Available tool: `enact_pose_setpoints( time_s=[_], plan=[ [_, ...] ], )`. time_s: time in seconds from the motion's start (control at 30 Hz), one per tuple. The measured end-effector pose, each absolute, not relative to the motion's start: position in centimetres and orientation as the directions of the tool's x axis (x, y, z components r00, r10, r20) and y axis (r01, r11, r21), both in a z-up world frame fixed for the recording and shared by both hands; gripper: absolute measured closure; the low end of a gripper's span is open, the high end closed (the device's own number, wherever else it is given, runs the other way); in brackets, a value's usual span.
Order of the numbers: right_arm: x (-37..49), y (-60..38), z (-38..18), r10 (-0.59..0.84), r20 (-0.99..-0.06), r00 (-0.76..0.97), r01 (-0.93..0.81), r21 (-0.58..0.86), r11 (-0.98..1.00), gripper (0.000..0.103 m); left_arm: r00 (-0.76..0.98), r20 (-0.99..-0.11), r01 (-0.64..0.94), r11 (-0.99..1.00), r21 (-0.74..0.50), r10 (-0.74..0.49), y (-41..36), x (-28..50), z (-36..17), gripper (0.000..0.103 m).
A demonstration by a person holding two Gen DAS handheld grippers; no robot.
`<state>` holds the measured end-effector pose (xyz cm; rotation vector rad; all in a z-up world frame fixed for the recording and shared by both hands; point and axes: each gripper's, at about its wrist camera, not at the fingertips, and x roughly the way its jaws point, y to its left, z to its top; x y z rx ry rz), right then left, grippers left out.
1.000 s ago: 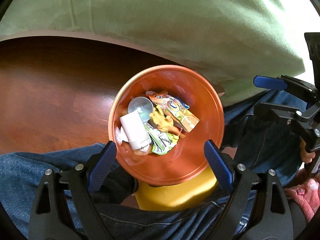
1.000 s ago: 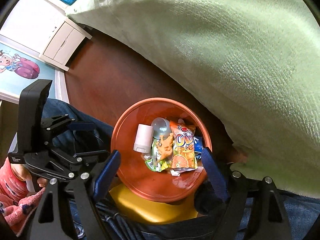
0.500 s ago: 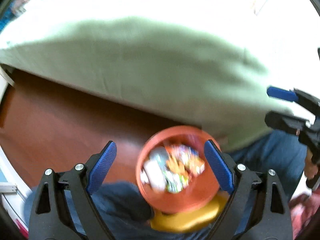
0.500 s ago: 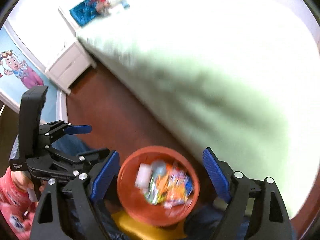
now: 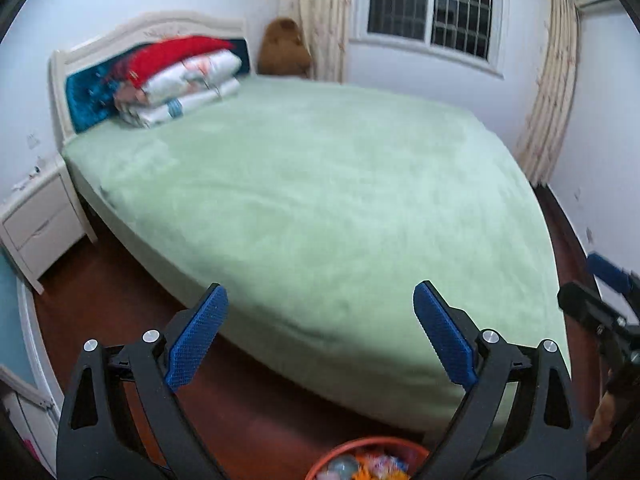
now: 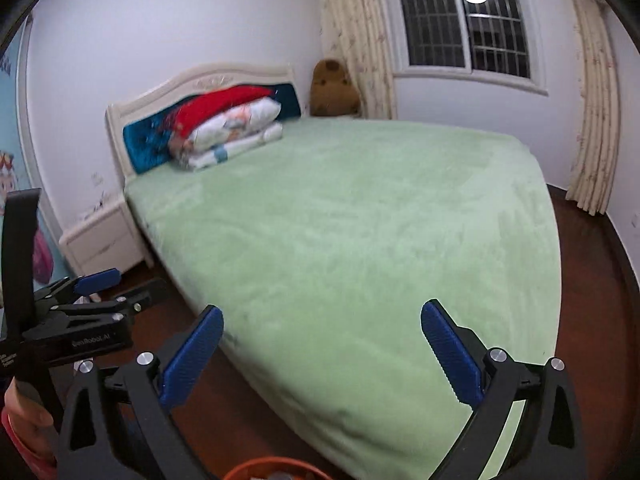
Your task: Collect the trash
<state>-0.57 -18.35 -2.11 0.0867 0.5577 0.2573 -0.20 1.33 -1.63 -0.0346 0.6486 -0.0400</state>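
- The left gripper (image 5: 320, 332) has its jaws spread wide with nothing between the blue pads (image 5: 196, 340); only bedspread and floor show in the gap.
- The right gripper (image 6: 322, 354) is just as wide apart and also holds nothing; its jaws have just been opening further, with no object between them.
- The orange bin (image 5: 366, 460) sits at the very bottom edge of both views, below the fingers, on the dark wooden floor (image 5: 100, 312); wrappers and other trash (image 5: 372, 468) already lie inside it.
- Beyond the bin, the green bed (image 5: 320, 200) fills most of the view, with folded bedding (image 5: 180, 80) at the headboard, a white nightstand (image 5: 36, 220) on the left and a brown plush toy (image 5: 284, 48) in the corner.
- No loose trash shows on the bedspread or the visible floor, so the step in hand looks like a search.
- To do it well: sweep the view slowly, since the pictures blur; check the floor strip beside the nightstand and the bed's far side; keep both grippers wide and clear of each other.
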Motion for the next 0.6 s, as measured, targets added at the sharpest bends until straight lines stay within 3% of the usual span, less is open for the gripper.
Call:
enact_pose_setpoints(
  time_s=[0.6],
  plan=[
    [-0.7, -19.3, 0.3, 0.223, -0.448, 0.866, -0.182, 0.133, 0.974, 0.006, 0.858, -0.514, -0.010, 0.999, -0.052, -0.018, 0.7, -0.1, 2.7, 0.011]
  ],
)
